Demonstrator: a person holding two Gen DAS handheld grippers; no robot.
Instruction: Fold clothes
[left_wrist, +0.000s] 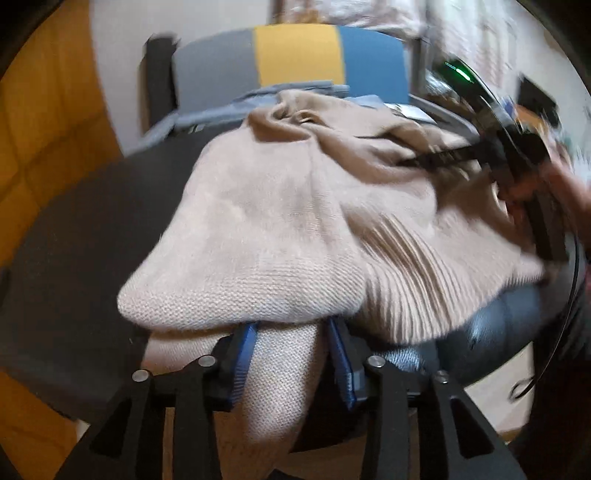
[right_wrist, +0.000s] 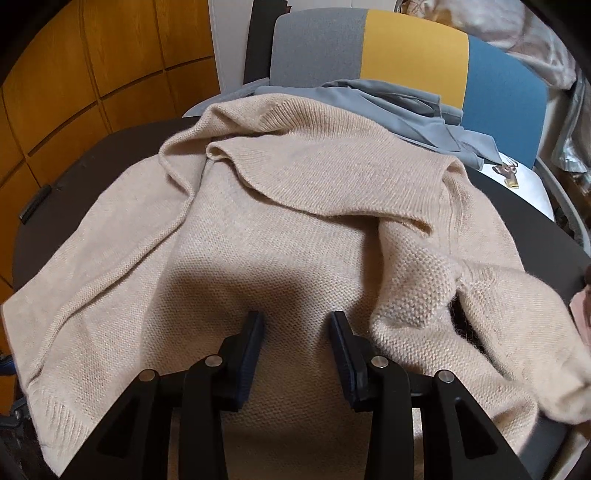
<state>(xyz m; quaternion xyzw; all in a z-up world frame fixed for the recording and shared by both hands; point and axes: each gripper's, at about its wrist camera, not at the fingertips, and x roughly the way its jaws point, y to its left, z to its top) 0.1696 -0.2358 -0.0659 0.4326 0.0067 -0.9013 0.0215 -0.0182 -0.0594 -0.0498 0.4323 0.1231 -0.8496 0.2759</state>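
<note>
A beige knit sweater (left_wrist: 280, 221) lies rumpled on a dark round table (left_wrist: 74, 258). My left gripper (left_wrist: 293, 347) is at its near edge, blue pads shut on a strip of the knit that hangs down between them. The ribbed hem spreads to the right of it. In the right wrist view the sweater (right_wrist: 295, 221) is spread wider, with a folded flap across its top. My right gripper (right_wrist: 297, 339) hovers low over the sweater's middle, its pads apart with flat fabric showing in the gap. A person's hand (left_wrist: 524, 184) with that gripper shows blurred at the right.
A chair with a grey, yellow and blue back (right_wrist: 413, 48) stands behind the table (right_wrist: 92, 155). Grey-blue garments (right_wrist: 406, 107) are piled at the table's far edge, beside a white item with a deer picture (right_wrist: 509, 173). Orange wooden panels (right_wrist: 74, 55) line the left.
</note>
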